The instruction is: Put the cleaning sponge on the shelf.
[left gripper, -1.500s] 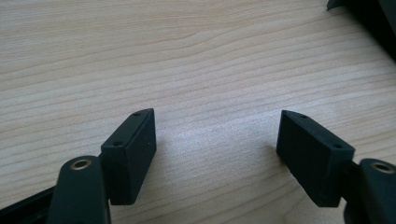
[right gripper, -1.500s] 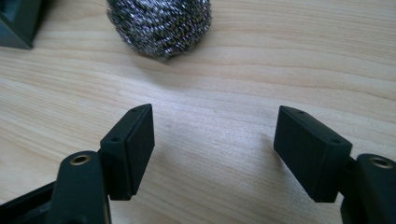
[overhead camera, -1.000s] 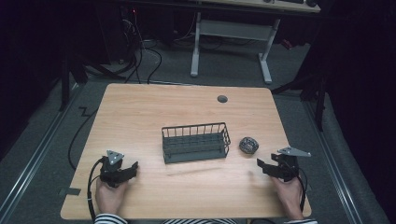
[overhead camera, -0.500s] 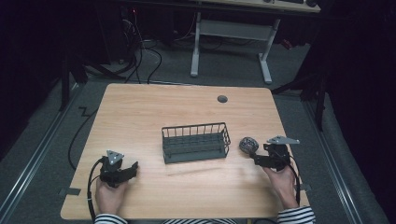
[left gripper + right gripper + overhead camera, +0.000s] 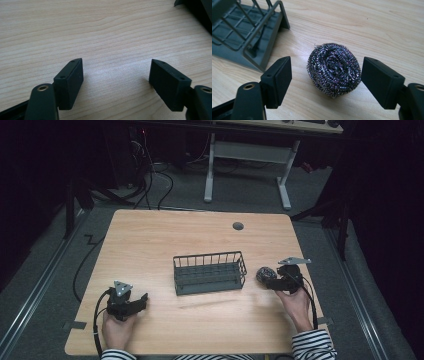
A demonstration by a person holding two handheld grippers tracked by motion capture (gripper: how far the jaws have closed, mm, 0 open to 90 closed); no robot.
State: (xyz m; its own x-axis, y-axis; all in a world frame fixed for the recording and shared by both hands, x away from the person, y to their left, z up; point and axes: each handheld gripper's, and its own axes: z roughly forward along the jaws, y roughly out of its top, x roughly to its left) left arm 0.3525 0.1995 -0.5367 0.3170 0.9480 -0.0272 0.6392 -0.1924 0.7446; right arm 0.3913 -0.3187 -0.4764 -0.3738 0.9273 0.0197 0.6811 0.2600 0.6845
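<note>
The right gripper has just been opening its jaws, and they stand wide apart around the scourer, a round coil of steel wool lying on the desk. In the right gripper view the scourer sits between the two pads; a gap shows at the near pad on the left, while the right pad is just beside its edge, and contact there is hard to tell. In the high view this gripper lies low at the right side of the desk, pointing at the scourer, which rests just beside the right end of the wire basket. The basket stands upright near the middle of the desk, its dark frame also showing at the upper left of the right gripper view.

The left gripper has its jaws wide apart over bare wood, with nothing between them. In the high view it sits near the front left of the desk, well apart from the basket.
</note>
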